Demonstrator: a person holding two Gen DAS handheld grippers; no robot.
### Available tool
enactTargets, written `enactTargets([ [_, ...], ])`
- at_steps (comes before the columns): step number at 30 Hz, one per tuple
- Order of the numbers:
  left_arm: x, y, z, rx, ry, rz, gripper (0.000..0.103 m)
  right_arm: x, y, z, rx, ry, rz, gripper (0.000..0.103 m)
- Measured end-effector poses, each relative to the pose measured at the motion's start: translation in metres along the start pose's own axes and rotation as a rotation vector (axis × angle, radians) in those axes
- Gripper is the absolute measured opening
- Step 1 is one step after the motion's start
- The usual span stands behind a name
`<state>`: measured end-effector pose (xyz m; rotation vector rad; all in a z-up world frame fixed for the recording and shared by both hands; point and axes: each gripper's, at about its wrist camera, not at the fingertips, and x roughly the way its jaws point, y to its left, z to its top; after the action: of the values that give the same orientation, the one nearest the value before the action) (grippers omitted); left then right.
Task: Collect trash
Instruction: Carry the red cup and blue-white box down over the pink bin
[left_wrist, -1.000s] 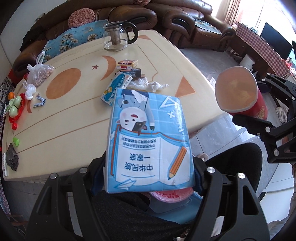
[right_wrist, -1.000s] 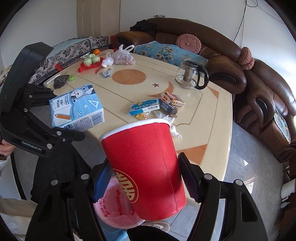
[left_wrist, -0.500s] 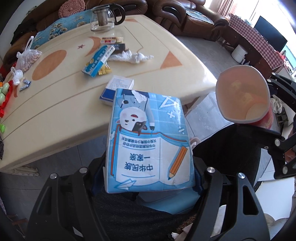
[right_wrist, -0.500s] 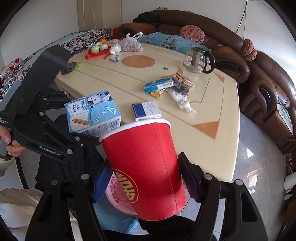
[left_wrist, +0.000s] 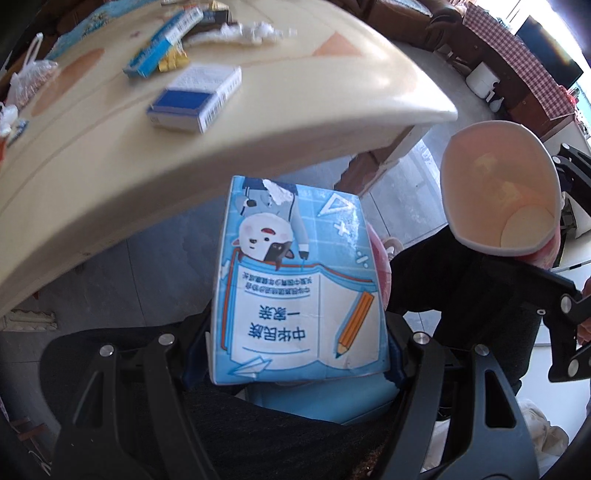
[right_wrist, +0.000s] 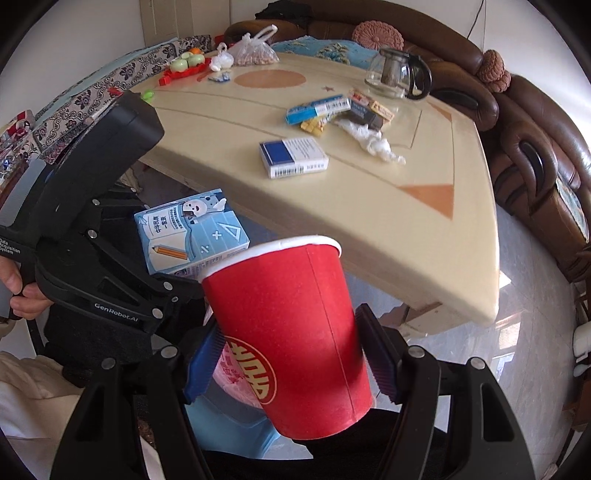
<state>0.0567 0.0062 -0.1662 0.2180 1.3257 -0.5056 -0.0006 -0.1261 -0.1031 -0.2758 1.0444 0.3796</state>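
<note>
Grey floor tiles lay below my left gripper (left_wrist: 299, 354), clamped on the blue cartoon-printed carton (left_wrist: 295, 295) under the cream table's edge (left_wrist: 229, 147). Right view: my right gripper (right_wrist: 291, 365) gripped the red paper cup (right_wrist: 291, 332) before brown leather sofas (right_wrist: 532, 155).

Left wrist view: milk carton (left_wrist: 295, 295) hid the left tool (left_wrist: 299, 354) pads, so contact could not be seen; pink-lined bin (left_wrist: 380, 258) under it mostly covered, only a sliver showed. Far tabletop (left_wrist: 258, 122) items motion-blurred: blue-white box (left_wrist: 194, 98) print unreadable, crumpled wrapper (left_wrist: 247, 31) smeared, long blue pack (left_wrist: 162, 46) cut off by the top edge. Right wrist view: red cup (right_wrist: 291, 332) blocked the right tool (right_wrist: 291, 365) inner pad faces and most of the bin (right_wrist: 236, 380); cup logo partly wrapped out of sight. Small things at the tabletop's far end too small to identify. Glass pot (right_wrist: 397, 74) contents unclear.
</note>
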Motion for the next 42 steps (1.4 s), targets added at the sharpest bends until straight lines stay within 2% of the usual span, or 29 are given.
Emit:
enactTargets([
  [7,0.059,0.005,-0.003,-0.025,0.097,-0.027,0.071,0.053,-0.004,-0.025,0.020,0.070,-0.005,0.068],
  [14,0.116,0.009,-0.001,-0.061,0.207,-0.054,0.071,0.104,-0.006,-0.034,0.034,0.131,0.010,0.068],
  [23,0.184,0.012,0.002,-0.089,0.347,-0.084,0.071,0.170,-0.021,-0.051,0.117,0.231,0.039,0.068],
  [32,0.233,0.033,0.005,-0.160,0.457,-0.160,0.071,0.215,-0.028,-0.062,0.144,0.303,0.071,0.068],
  [37,0.250,0.030,0.005,-0.133,0.484,-0.127,0.071,0.226,-0.028,-0.065,0.153,0.339,0.088,0.068],
  [40,0.256,0.028,0.005,-0.131,0.505,-0.147,0.071,0.231,-0.027,-0.067,0.155,0.354,0.099,0.068],
  [42,0.258,0.027,0.006,-0.125,0.509,-0.133,0.071,0.234,-0.027,-0.068,0.153,0.357,0.102,0.068],
])
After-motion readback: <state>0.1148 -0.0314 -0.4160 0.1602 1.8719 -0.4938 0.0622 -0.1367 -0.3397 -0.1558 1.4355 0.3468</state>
